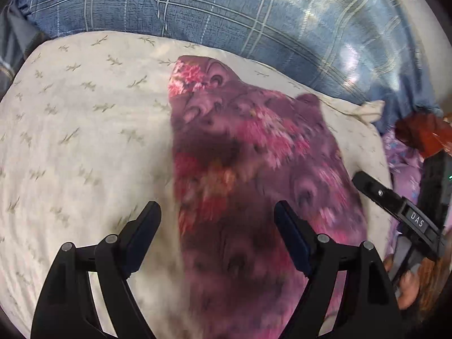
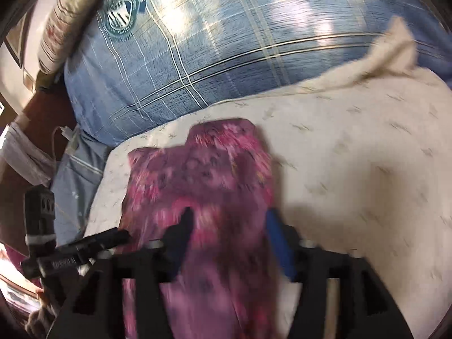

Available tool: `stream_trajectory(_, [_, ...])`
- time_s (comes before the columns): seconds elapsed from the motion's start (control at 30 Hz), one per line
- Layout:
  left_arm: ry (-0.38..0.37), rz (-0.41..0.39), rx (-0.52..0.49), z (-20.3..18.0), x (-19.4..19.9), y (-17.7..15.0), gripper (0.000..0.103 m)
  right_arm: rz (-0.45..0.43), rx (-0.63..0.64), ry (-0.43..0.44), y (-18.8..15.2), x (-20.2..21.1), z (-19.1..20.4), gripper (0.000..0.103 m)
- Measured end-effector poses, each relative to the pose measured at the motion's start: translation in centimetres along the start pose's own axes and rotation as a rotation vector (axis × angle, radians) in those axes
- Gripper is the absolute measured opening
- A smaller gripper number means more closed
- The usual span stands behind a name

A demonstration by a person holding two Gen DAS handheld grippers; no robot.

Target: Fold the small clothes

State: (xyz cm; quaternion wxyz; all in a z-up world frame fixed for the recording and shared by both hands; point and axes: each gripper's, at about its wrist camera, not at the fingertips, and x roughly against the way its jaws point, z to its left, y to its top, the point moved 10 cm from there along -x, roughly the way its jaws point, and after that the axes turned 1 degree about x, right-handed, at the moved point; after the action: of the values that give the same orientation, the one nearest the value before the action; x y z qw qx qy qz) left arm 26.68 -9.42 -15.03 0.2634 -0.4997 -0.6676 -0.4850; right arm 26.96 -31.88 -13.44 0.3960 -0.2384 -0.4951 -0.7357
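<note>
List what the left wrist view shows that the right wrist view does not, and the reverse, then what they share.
Left wrist only: a lilac printed cloth and a red item at the right edge, beyond the cream pillow.

Right wrist only: a round crest printed on the blue plaid bedding, and a white cable at the left.

Both: the purple floral garment lying on the cream pillow, blue plaid bedding behind, and both grippers, left gripper and right gripper, open over the garment.
</note>
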Motion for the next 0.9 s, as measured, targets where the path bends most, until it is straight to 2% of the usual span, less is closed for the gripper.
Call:
stream_trajectory(0.13, [-0.036, 0.035, 0.036, 0.7, 0.8, -3.8, 0.083, 0.003, -0.041, 0.083, -4.7, 2.7, 0.0, 0.067])
stream_trajectory(0.2, [-0.052, 0.052, 0.059, 0.7, 0.5, -5.6, 0.083, 0.019, -0.036, 0.118, -7.1, 2.9, 0.6, 0.063])
stream_trajectory(0.23, [-0.055, 0.058, 0.066, 0.6, 0.5, -6.2, 0.083, 0.046, -0.013, 0.127, -8.4, 2.5, 1.2, 0.050])
stream_trajectory(0.27, [-0.047, 0.062, 0.067, 0.5, 0.6, -6.6, 0.083, 0.062, 0.022, 0.107, -9.1, 2.2, 1.4, 0.028])
stream_trajectory(0.3, [-0.042, 0.065, 0.063, 0.4, 1.0, -7.0, 0.083, 0.058, 0.085, 0.055, -9.4, 2.4, 1.8, 0.026])
stream_trajectory(0.33, [-0.045, 0.070, 0.052, -0.1, 1.6, -7.4, 0.083, 0.035, 0.134, 0.038, -9.3, 3.3, 2.5, 0.020])
stream_trajectory(0.37, [-0.055, 0.060, 0.037, -0.6, 2.4, -7.6, 0.083, 0.007, 0.148, 0.047, -9.0, 4.2, 3.2, 0.017])
stream_trajectory(0.43, [-0.035, 0.021, 0.005, -1.1, 3.2, -7.7, 0.083, -0.059, 0.141, 0.083, -8.4, 6.4, 3.8, 0.017])
stream_trajectory(0.47, [-0.009, 0.005, -0.015, -1.1, 3.4, -7.8, 0.083, -0.062, 0.143, 0.073, -8.4, 6.5, 3.5, 0.017])
stream_trajectory(0.5, [0.026, -0.003, -0.038, -0.9, 3.2, -8.0, 0.083, -0.043, 0.147, 0.030, -8.7, 5.8, 2.6, 0.017])
stream_trajectory(0.53, [0.062, 0.007, -0.051, -0.7, 2.7, -8.3, 0.083, 0.015, 0.140, -0.035, -9.7, 4.2, 0.9, 0.017])
stream_trajectory(0.57, [0.079, 0.025, -0.053, -0.5, 2.1, -8.6, 0.083, 0.056, 0.121, -0.041, -10.5, 3.1, 0.2, 0.018])
stream_trajectory(0.63, [0.064, 0.055, -0.029, -0.2, 1.8, -9.4, 0.083, 0.032, 0.077, -0.023, -10.6, 3.5, 0.0, 0.021])
stream_trajectory(0.67, [0.059, 0.049, -0.028, -0.4, 2.0, -9.4, 0.083, 0.023, 0.065, -0.009, -10.4, 3.9, 0.2, 0.028])
stream_trajectory(0.8, [0.103, 0.000, -0.093, -1.1, 3.2, -9.1, 0.083, -0.006, 0.052, -0.015, -9.8, 5.6, 0.4, 0.030])
stream_trajectory(0.9, [0.107, -0.018, -0.115, -1.5, 3.7, -8.9, 0.083, -0.032, 0.017, -0.025, -9.5, 6.6, 0.0, 0.041])
